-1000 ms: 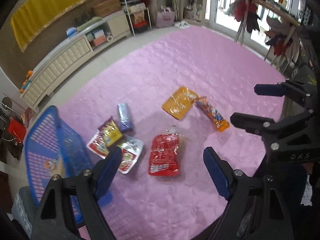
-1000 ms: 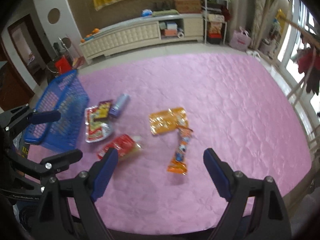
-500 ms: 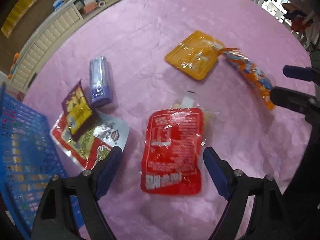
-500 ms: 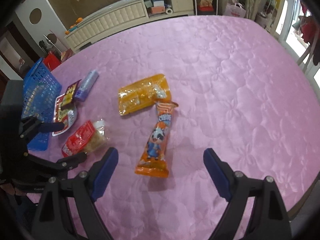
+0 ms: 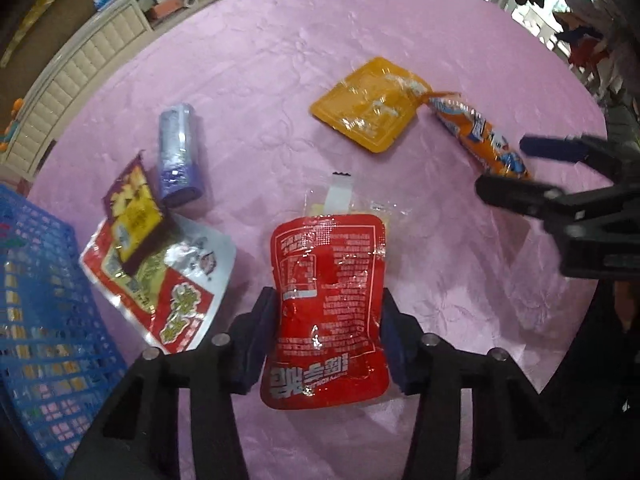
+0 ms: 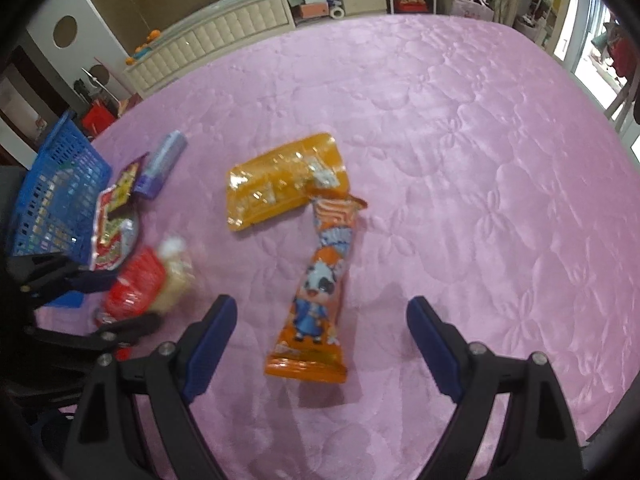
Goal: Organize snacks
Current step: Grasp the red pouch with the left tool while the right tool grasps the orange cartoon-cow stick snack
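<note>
A red pouch lies on the pink quilted mat, with a clear packet half under its far end. My left gripper points down at it. Its jaws are closing, and both pads press the pouch's side edges. In the right wrist view the same pouch is blurred between the left gripper's fingers. My right gripper hangs open over an orange tube-shaped snack pack, its fingers wide on either side and not touching it.
A flat orange pack touches the tube pack's far end. A purple roll, a small maroon-and-yellow packet and a red-and-white bag lie left, beside a blue basket. A low cabinet stands beyond the mat.
Both grippers have come down close to the mat. The left jaws have narrowed onto the red pouch. The right jaws stay wide, now over the orange tube pack.
</note>
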`<state>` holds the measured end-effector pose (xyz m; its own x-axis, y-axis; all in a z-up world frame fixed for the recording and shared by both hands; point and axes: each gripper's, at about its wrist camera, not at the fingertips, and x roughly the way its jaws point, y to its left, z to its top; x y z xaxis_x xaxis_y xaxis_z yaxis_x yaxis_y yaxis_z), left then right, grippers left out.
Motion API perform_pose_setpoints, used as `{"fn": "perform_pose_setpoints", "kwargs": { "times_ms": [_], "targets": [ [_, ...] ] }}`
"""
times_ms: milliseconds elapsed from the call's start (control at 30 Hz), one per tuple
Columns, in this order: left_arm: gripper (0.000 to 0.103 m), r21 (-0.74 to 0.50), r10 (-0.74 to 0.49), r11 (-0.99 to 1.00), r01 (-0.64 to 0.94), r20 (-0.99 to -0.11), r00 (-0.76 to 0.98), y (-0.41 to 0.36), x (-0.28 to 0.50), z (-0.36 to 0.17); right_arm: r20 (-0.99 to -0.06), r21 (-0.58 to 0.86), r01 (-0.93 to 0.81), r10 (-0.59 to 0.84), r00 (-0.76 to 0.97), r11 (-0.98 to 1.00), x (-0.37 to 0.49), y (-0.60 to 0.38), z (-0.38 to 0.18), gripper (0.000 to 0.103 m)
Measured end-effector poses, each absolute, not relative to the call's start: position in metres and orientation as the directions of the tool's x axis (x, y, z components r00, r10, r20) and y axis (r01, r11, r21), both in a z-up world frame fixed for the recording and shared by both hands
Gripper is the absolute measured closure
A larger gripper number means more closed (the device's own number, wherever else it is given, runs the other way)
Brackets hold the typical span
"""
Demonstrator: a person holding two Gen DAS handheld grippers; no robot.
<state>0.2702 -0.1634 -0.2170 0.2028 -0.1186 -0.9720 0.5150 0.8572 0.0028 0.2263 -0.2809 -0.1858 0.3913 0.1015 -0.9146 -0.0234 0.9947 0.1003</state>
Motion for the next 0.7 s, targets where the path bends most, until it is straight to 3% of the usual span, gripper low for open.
{"fn": "perform_pose_setpoints", "kwargs": {
  "times_ms": [267,433,533,633,667,700],
  "targets": [
    [0.061,0.008,-0.139,0.876,0.481,-0.953,0.269,-0.146,0.261,-0.188,-0.918,0.126,-0.013,0.121,0.378,0.992,0.224,-0.286,-0.19,0.016],
    [0.061,0.032,-0.12,0.892,0.451,-0.945,0.303,-0.138,0.26,-0.179,-0.921,0.115,-0.037,0.121,0.371,0.993,0.228,-0.28,-0.19,0.024],
    [0.061,0.031,-0.118,0.903,0.428,-0.941,0.317,-0.134,0.259,-0.176,-0.924,0.092,-0.048,0.103,0.369,0.995,0.232,-0.273,-0.189,0.038],
    [0.061,0.026,-0.122,0.908,0.418,-0.939,0.322,-0.127,0.265,-0.178,-0.925,0.051,-0.066,0.072,0.373,0.997,0.235,-0.267,-0.19,0.059],
    [0.061,0.03,-0.117,0.909,0.415,-0.939,0.324,-0.126,0.264,-0.179,-0.925,0.043,-0.071,0.066,0.375,0.997,0.235,-0.265,-0.191,0.071],
    [0.061,0.03,-0.117,0.91,0.414,-0.939,0.324,-0.126,0.267,-0.181,-0.923,0.039,-0.072,0.064,0.379,0.997,0.235,-0.264,-0.191,0.074]
  ]
}}
